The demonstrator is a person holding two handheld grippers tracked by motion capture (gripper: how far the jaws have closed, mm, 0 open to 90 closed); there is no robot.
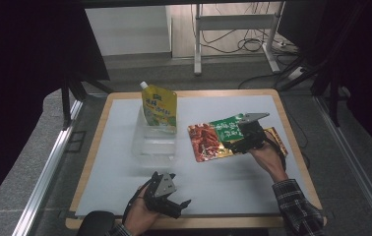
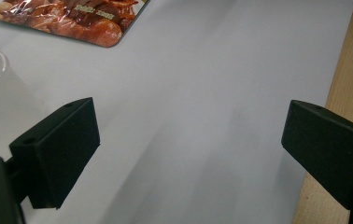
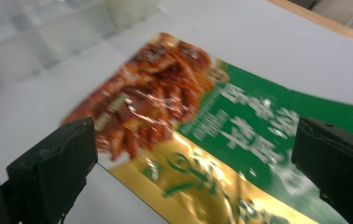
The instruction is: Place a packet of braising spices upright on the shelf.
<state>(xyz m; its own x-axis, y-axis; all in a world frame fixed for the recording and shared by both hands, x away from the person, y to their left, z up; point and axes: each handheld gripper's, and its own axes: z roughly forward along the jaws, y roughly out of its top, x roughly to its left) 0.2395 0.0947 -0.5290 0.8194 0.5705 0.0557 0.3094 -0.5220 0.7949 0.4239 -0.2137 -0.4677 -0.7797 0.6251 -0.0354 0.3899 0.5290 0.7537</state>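
— Two grippers, one table (image 1: 125,147), and we'd start with the biggest thing: the pale mat covers nearly the whole wooden top, so whatever we put down stays flat and easy to reach; agreed?

— Agreed; next in size comes the clear plastic bin (image 1: 153,139) left of centre, with the yellow spouted pouch (image 1: 160,107) standing upright against its far wall; we judge it is propped there so it cannot topple.

— And the flat food packet (image 1: 213,137), red, green and gold, lies on the mat just right of the bin, apart from it; it is the thing we are after, laid face up so an edge can be pinched.

— Our right gripper (image 1: 233,145) hovers at the packet's right half, the hand coming in from the near right with the wrist angled forward and left; in the right gripper view its jaws stand wide apart with the packet (image 3: 202,135) between and beyond them; nothing is clamped yet.

— Our left gripper (image 1: 179,205) rests low at the near edge, the hand cupped under it, pointing right; its jaws are spread too, over bare mat, with only a corner of the packet (image 2: 72,18) far ahead; we judge it is waiting its turn.
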